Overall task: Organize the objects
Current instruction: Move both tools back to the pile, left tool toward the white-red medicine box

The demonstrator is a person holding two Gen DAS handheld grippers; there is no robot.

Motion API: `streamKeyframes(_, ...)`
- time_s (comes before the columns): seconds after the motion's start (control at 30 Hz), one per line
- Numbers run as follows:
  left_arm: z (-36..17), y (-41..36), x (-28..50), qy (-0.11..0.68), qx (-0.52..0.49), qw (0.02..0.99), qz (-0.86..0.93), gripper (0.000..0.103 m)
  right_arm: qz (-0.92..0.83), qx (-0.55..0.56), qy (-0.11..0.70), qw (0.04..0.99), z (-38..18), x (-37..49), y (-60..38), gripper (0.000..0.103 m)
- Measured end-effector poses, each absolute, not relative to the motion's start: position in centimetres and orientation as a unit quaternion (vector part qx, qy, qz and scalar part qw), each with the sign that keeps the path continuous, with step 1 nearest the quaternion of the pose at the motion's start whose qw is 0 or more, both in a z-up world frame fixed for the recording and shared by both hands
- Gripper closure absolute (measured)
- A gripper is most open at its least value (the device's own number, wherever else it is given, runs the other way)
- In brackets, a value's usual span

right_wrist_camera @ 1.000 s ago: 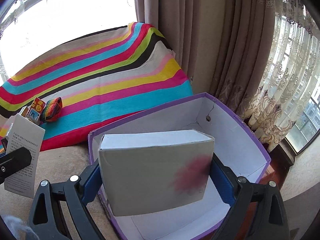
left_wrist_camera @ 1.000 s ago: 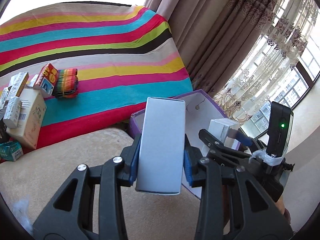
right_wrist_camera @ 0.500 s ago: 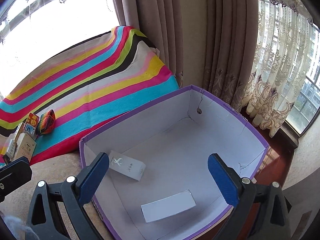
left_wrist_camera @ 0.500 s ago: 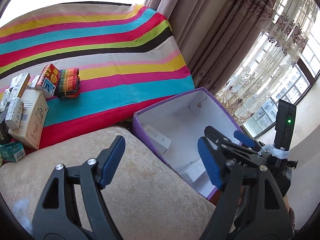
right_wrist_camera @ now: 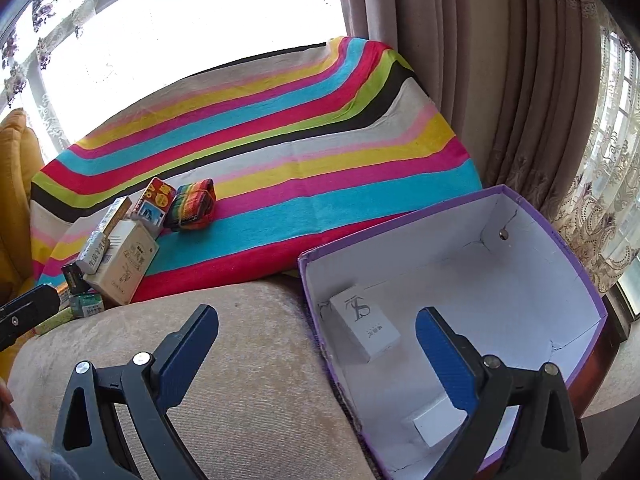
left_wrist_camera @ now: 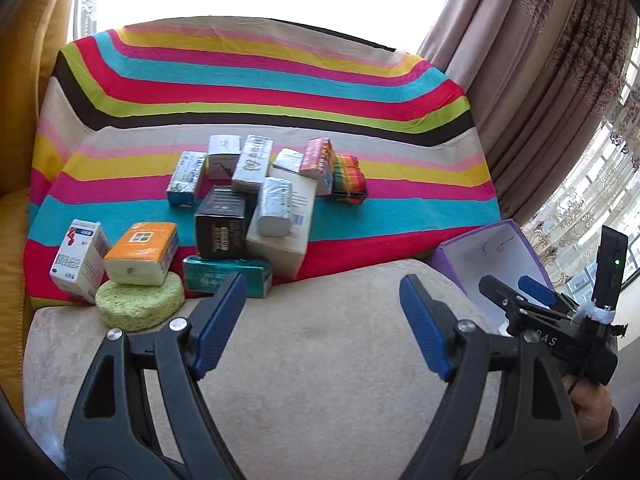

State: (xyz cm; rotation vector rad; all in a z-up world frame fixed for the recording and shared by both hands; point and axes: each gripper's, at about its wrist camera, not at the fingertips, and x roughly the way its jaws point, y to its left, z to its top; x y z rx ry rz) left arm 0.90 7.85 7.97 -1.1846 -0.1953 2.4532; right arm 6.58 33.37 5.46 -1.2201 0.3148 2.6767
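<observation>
Open beige cushion [left_wrist_camera: 320,360] spreads ahead of the left tool [left_wrist_camera: 322,324], nothing on it up to the pile of boxes [left_wrist_camera: 256,216], packed tight with hardly a gap. The right tool [right_wrist_camera: 318,354] straddles the purple box's [right_wrist_camera: 560,248] near wall; inside, two white cartons [right_wrist_camera: 364,322] leave broad bare floor toward the back.

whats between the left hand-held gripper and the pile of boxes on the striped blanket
Only bare beige cushion lies between the left hand-held gripper and the pile of boxes; the teal box sits nearest, at the blanket's edge. The left wrist view shows this.
</observation>
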Motion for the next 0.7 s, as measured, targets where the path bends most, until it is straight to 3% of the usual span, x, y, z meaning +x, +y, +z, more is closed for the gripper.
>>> streamKeyframes(0.37, 6.8, -3.8, -0.4, -0.120, -0.434, 0.108, 0.886, 0.022, 0.902, -0.426, 0.063, 0.033, 5.6, 3.8, 26.6, 0.003)
streamKeyframes(0.7, 4.4, -7.7, -5.4, -0.104, -0.490, 0.065, 0.863, 0.022, 0.900, -0.435, 0.035, -0.010, 5.6, 1.7, 22.5, 0.003)
